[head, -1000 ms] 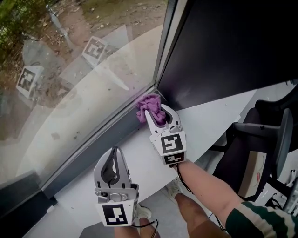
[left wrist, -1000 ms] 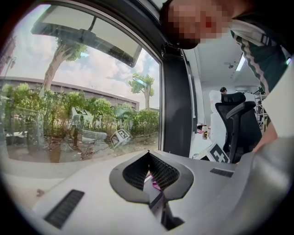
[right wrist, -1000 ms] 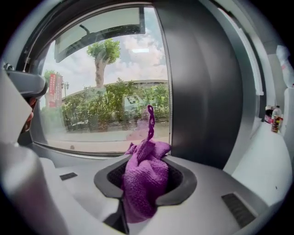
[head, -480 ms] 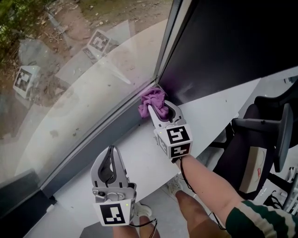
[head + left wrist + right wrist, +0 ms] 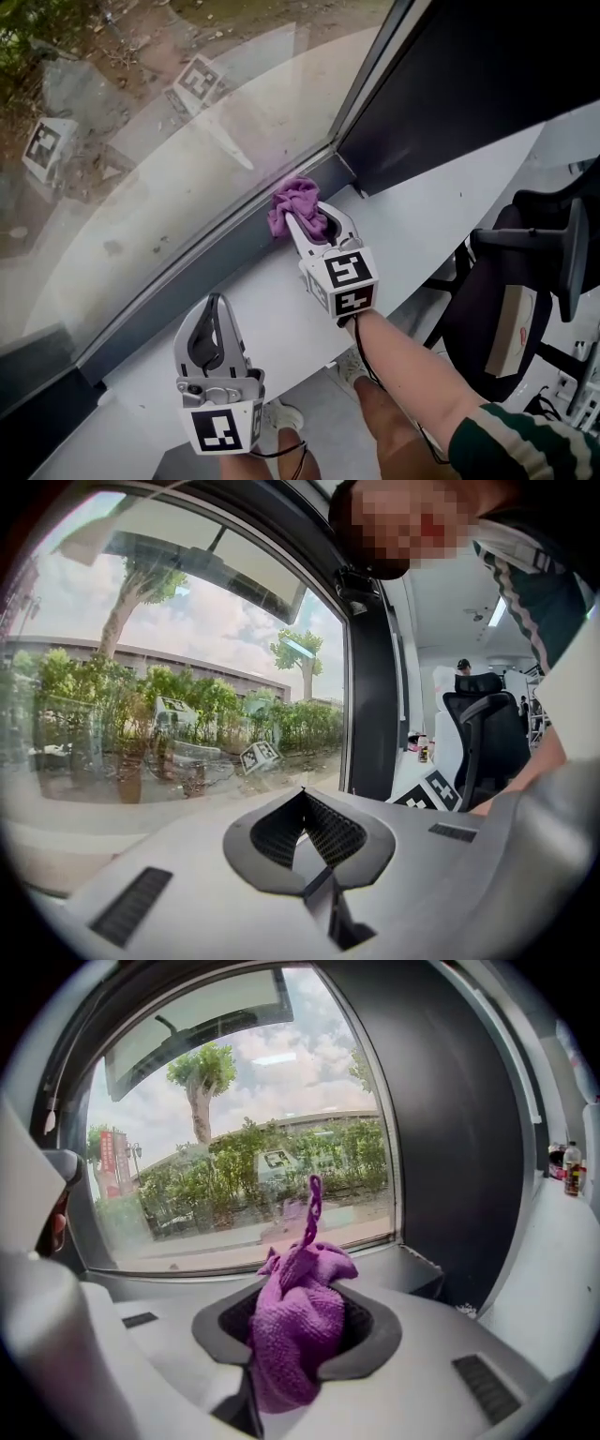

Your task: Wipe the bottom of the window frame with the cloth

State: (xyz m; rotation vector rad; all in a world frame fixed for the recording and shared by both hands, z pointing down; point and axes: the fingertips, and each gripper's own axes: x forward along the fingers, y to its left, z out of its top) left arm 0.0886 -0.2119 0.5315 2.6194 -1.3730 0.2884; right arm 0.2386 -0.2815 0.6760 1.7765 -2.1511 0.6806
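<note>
While my right gripper [image 5: 312, 223] clamps a bunched purple cloth [image 5: 292, 201] between its jaws, the wad sits pressed against the dark bottom rail of the window frame [image 5: 187, 286], a little to the left of the corner where that rail meets the black side panel [image 5: 469, 84]. From the right gripper view, the cloth [image 5: 295, 1321] fills the gap between the two dark pads, with one twisted tail standing up towards the glass [image 5: 234, 1147] and the frame's bottom rail [image 5: 178, 1274] lying just beyond it.

My left gripper [image 5: 214, 307] hangs lower and nearer to me, above the near edge of the white ledge [image 5: 272, 309], well apart from the cloth and pointing towards the glass [image 5: 169, 141]. Its own view shows the left gripper [image 5: 303, 794] with its jaw tips drawn together and nothing caught between them.

A bare forearm [image 5: 412, 375] runs back from the right gripper's marker cube [image 5: 339, 284]. A black office chair [image 5: 534, 272] stands to the right, beside the ledge. Outside the pane, bare ground and greenery show through, and reflections of the marker cubes float in the glass.
</note>
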